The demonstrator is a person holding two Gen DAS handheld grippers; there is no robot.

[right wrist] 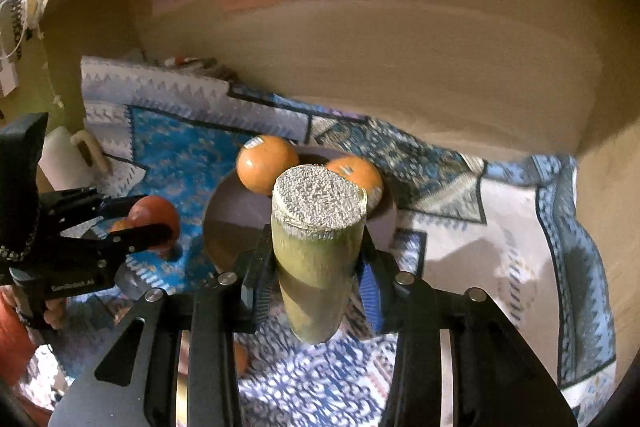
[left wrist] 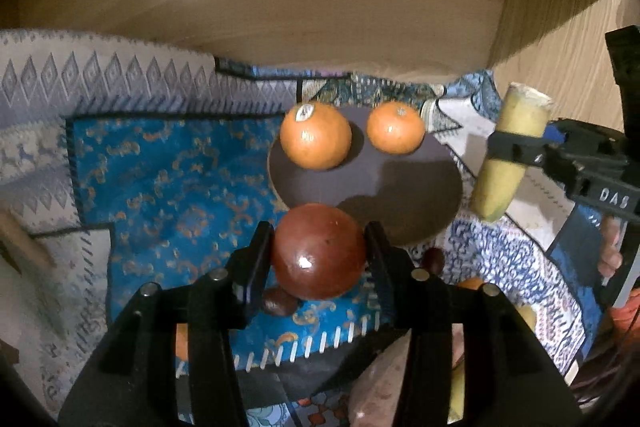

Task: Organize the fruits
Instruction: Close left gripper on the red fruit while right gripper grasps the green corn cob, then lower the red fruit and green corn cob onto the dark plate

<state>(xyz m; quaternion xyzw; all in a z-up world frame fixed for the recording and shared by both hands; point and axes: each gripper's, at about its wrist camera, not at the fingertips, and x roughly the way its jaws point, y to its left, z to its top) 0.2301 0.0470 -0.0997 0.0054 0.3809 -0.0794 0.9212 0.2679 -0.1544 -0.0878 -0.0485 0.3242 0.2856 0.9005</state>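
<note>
My left gripper (left wrist: 319,247) is shut on a round red-brown fruit (left wrist: 318,251), held just above the near edge of a dark round plate (left wrist: 400,183). Two oranges (left wrist: 315,135) (left wrist: 395,127) sit at the back of the plate. My right gripper (right wrist: 318,261) is shut on a yellow-green sugarcane piece (right wrist: 318,247), held upright above the plate's (right wrist: 228,219) near right side. The left gripper (right wrist: 160,223) with the red fruit (right wrist: 154,213) shows at the left of the right wrist view. The right gripper (left wrist: 516,151) with the cane (left wrist: 508,155) shows at the right of the left wrist view.
A patterned blue and white patchwork cloth (left wrist: 172,187) covers the surface inside a wooden cabinet (left wrist: 320,19). Small dark fruits (left wrist: 280,301) (left wrist: 433,261) and an orange one (left wrist: 472,283) lie on the cloth under the left gripper. A paper roll on a holder (right wrist: 68,155) stands at the left.
</note>
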